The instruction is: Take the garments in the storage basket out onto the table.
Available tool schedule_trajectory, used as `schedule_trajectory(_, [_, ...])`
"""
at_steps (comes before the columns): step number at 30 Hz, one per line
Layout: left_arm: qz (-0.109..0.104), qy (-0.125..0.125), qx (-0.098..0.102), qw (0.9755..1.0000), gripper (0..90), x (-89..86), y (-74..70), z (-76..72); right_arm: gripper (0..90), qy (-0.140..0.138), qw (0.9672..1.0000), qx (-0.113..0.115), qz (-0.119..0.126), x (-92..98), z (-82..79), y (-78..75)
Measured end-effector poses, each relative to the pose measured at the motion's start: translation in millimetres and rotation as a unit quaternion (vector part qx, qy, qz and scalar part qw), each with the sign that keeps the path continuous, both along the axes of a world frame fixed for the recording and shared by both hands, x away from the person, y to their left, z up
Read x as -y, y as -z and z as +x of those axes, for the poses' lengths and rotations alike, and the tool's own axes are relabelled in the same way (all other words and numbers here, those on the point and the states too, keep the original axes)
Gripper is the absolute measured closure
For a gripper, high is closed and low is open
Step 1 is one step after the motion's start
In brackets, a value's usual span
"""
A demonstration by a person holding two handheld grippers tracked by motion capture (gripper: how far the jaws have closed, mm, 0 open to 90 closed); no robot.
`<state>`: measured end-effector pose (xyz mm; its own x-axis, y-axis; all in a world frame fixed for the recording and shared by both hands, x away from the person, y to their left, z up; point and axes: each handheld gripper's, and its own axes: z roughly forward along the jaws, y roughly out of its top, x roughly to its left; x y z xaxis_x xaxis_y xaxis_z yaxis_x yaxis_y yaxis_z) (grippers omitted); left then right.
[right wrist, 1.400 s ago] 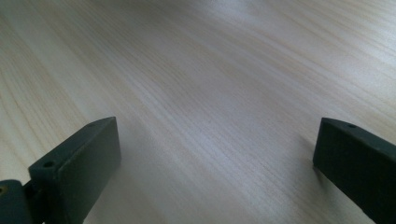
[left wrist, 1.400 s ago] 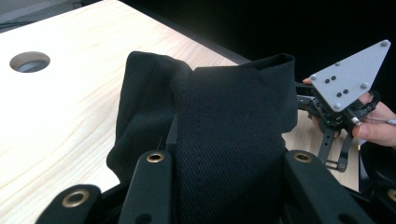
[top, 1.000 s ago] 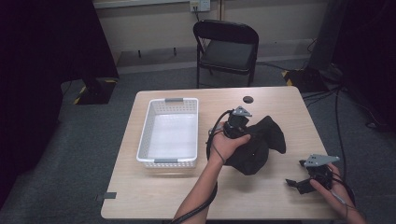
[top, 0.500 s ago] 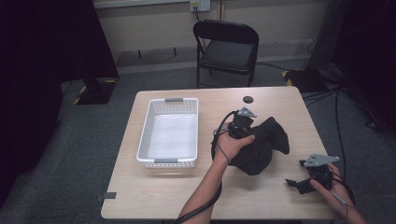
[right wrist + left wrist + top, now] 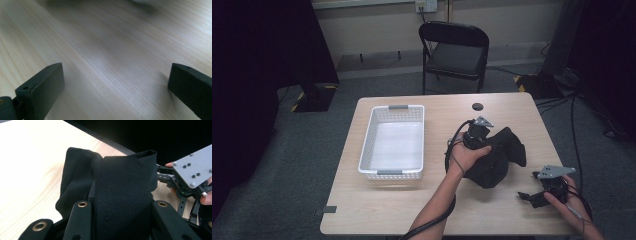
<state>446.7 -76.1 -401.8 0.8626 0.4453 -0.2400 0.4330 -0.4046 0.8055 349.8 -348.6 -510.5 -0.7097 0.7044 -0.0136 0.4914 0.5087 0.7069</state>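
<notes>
A black cloth [image 5: 501, 161] lies bunched on the right half of the wooden table [image 5: 412, 205]. My left gripper [image 5: 481, 139] points down into its top and is shut on a fold of it. In the left gripper view the cloth [image 5: 120, 182] fills the space between the two jaws of my left gripper [image 5: 122, 212]. My right gripper [image 5: 532, 196] rests low near the table's front right corner, apart from the cloth. Its jaws stand open over bare wood in the right gripper view [image 5: 116, 82]. The left gripper view shows the right gripper [image 5: 185, 182] beyond the cloth.
A white plastic basket [image 5: 393, 107] stands on the left half of the table with nothing in it. A small black round cap [image 5: 477, 106] sits near the table's far edge. A black folding chair [image 5: 454, 50] stands behind the table. Cables trail over the floor at the right.
My left hand has shifted a little to the right and down, and the black cloth has gone with it. The right hand has stayed where it was.
</notes>
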Motion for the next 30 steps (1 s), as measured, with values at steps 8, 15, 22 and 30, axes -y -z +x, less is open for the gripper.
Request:
schedule_trajectory(8, [0.008, 0.004, -0.002, 1.0, 65.9, 12.9, 7.7, 3.8, 0.0, 0.0, 1.0, 0.0, 0.0, -0.1, 0.0, 0.0])
schedule_trajectory(15, [0.011, 0.0, -0.003, 0.9999, 65.8, 21.5, 13.2, 6.6, 0.0, -0.001, 1.0, -0.001, 0.0, -0.1, 0.0, 0.1])
schedule_trajectory(22, [0.011, 0.003, -0.002, 0.9999, 65.6, 31.9, 17.7, 6.3, 0.0, -0.001, 1.0, -0.001, 0.0, -0.1, 0.0, 0.1])
schedule_trajectory(30, [0.018, 0.007, -0.002, 0.9998, 65.1, 41.3, 21.4, 6.5, 0.0, -0.001, 1.0, -0.001, 0.0, -0.1, 0.0, 0.0])
